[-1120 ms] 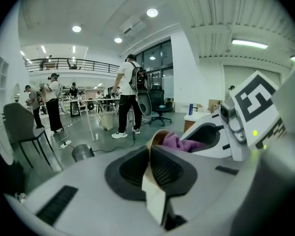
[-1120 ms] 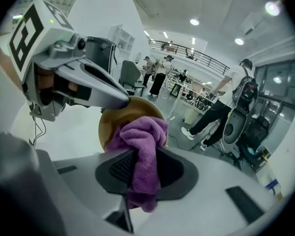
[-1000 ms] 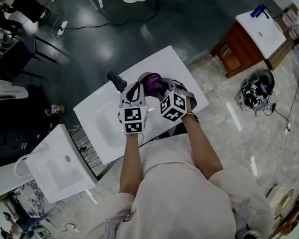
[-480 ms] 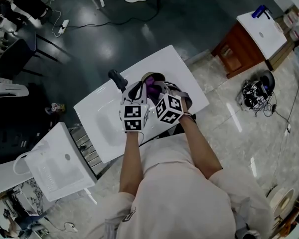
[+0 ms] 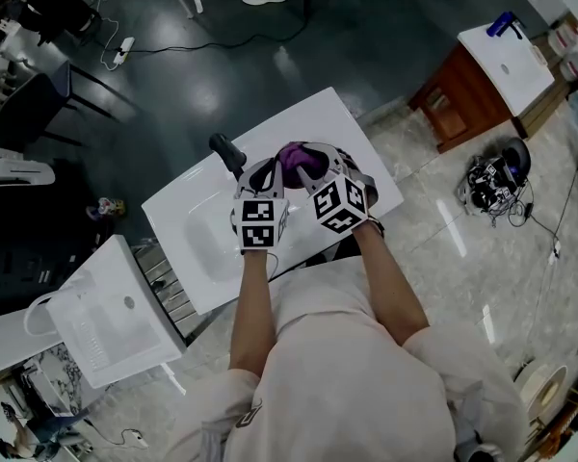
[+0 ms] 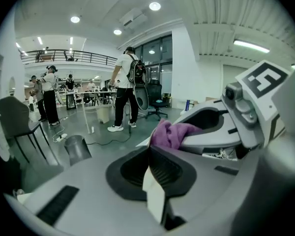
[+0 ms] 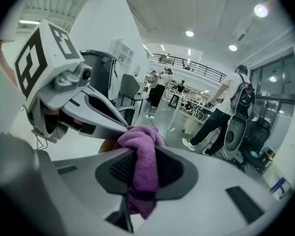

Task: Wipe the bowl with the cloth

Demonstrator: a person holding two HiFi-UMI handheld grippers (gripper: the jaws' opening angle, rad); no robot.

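White sink top [image 5: 188, 219] stands in a wide hall with a dark floor. Over its far side, the right gripper [image 7: 137, 173] is clamped on the purple cloth [image 7: 140, 144], which bunches above the jaws and hangs below them. The left gripper [image 6: 150, 166], just beside it on the left, is closed on a thin pale edge, probably the rim of the bowl [image 6: 155, 195]. The cloth touches the left gripper's tip. A black tap [image 5: 226, 152] stands further left, and people [image 6: 124, 90] stand far off.

Bowl [image 6: 154, 198] in left claw [image 5: 266, 173]; cloth [image 7: 142, 156] in right claw [image 5: 318, 167], just right; countertop [image 5: 188, 219] beneath.
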